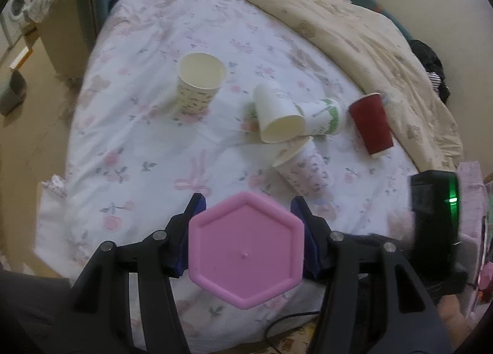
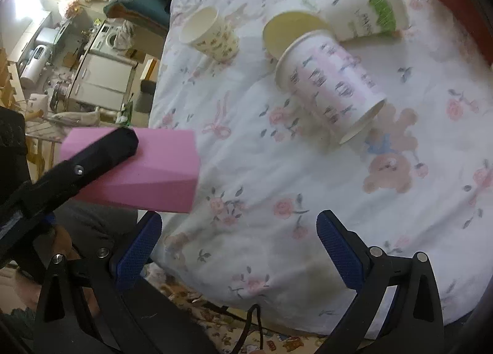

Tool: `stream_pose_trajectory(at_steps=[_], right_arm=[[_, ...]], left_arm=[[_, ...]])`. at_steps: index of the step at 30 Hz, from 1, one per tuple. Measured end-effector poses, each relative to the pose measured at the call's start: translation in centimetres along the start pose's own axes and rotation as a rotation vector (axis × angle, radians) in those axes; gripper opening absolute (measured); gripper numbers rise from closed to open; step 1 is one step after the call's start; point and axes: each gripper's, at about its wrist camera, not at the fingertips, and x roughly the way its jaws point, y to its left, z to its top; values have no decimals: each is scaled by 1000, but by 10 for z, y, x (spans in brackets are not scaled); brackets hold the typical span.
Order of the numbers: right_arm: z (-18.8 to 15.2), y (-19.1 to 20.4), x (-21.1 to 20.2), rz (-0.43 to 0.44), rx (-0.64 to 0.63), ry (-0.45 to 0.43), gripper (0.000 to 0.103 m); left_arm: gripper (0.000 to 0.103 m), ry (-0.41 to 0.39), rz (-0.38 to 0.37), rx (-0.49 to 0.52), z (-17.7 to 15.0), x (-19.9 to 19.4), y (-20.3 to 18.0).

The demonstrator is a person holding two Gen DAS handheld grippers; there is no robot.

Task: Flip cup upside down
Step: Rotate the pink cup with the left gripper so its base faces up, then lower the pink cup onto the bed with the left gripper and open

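Observation:
My left gripper [image 1: 246, 203] is shut on a pink hexagonal cup [image 1: 246, 249], its base facing the camera, held above the bed's near edge. The same pink cup [image 2: 148, 175] shows at the left of the right wrist view, lying sideways in the left gripper's black finger [image 2: 101, 150]. My right gripper [image 2: 238, 237] is open and empty over the floral sheet [image 2: 277, 169]. On the sheet lie a patterned paper cup on its side [image 2: 329, 86], a plain white cup [image 1: 277, 113], a green-printed cup [image 1: 326, 116] and a red cup [image 1: 371, 123]. One patterned cup stands upright [image 1: 198, 84].
A beige quilt [image 1: 339, 15] is bunched along the bed's far right side. The right gripper's black body with a green light [image 1: 434, 209] is at the right. Left of the bed are the floor, a cardboard box [image 1: 58, 33] and kitchen units [image 2: 101, 73]. A cable [image 2: 255, 323] hangs at the near edge.

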Motion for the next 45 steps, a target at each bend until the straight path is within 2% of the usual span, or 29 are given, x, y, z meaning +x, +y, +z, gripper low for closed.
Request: stream_pose_trajectory(at_steps=[7, 13, 16, 22, 28, 29, 30, 32, 39, 45], right_arm=[[2, -28, -59, -104, 99, -223, 103], [1, -60, -90, -79, 236, -320, 103], [2, -70, -96, -60, 271, -333, 103], [1, -75, -99, -42, 289, -341, 103], [2, -73, -98, -34, 279, -336, 103], [2, -72, -98, -35, 276, -335, 103], [2, -72, -97, -36, 276, -332, 103], [2, -72, -96, -33, 279, -327, 103], [2, -68, -94, -49, 261, -322, 103], [2, -62, -92, -54, 238, -323, 103]], left_arm=[[53, 17, 122, 41, 14, 24, -8], [53, 15, 192, 49, 28, 64, -26], [53, 6, 222, 52, 34, 83, -32], [53, 46, 271, 56, 37, 112, -35], [55, 53, 258, 51, 37, 116, -34], [61, 62, 245, 51, 37, 117, -33], [77, 77, 230, 47, 36, 118, -33], [94, 83, 233, 32, 34, 118, -31], [95, 80, 247, 39, 30, 108, -31], [95, 41, 225, 47, 22, 71, -33]])
